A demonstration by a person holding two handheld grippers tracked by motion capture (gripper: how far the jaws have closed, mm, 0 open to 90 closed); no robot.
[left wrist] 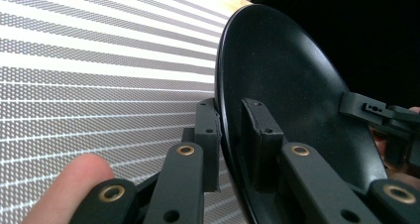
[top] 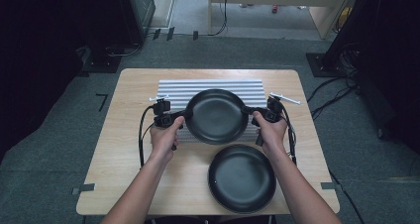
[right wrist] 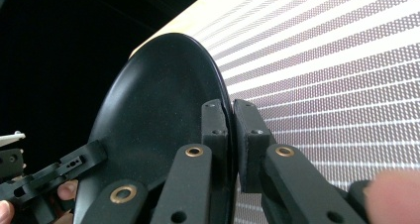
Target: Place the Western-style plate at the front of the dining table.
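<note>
Above the ribbed rack (top: pixel 168 87), a black plate (top: pixel 216 116) was carried level between both grippers. Each clamped the rim from an opposite side, left gripper (top: pixel 185 114) and right gripper (top: pixel 247 110) shut on it, likely for balance. A second plate (top: pixel 241 178) lay on the table (top: pixel 114 154), near the person.

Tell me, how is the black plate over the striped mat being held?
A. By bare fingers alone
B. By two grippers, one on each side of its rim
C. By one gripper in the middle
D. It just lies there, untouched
B: the left gripper and the right gripper each clamp opposite edges of the black plate above the striped mat.
</note>
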